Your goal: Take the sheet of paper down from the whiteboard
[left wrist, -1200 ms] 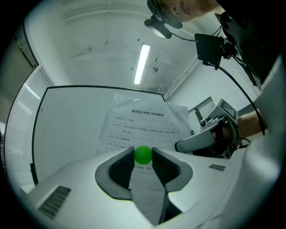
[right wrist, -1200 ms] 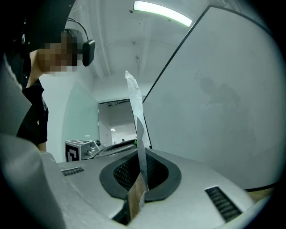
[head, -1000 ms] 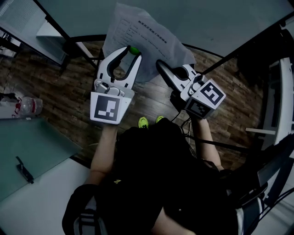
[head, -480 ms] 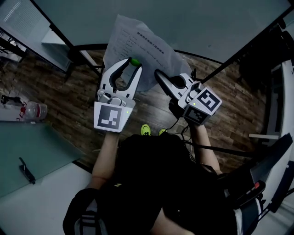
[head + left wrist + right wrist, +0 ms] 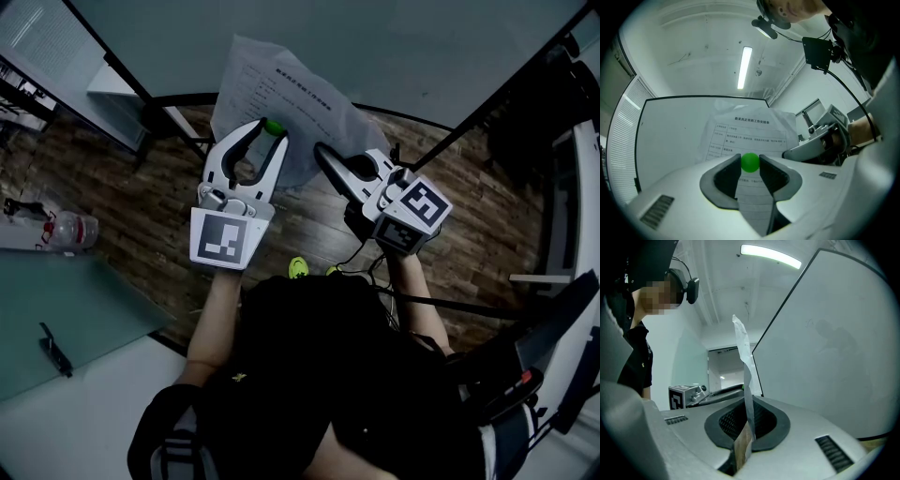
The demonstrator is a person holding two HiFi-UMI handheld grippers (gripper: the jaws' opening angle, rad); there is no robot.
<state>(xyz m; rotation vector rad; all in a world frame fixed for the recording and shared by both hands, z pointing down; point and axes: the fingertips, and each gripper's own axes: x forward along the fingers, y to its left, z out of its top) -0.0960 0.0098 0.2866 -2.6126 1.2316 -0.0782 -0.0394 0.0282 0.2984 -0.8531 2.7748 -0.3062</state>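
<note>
Clamping the green magnet in left tongs, pinching the paper edge in right tongs; probably best pulling magnet straight off.

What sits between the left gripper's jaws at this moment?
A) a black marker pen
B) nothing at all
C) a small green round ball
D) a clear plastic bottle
C: in the left gripper view the small green round ball is pinched between the two jaw tips of the left gripper, with the printed white paper sheet behind it.
</note>
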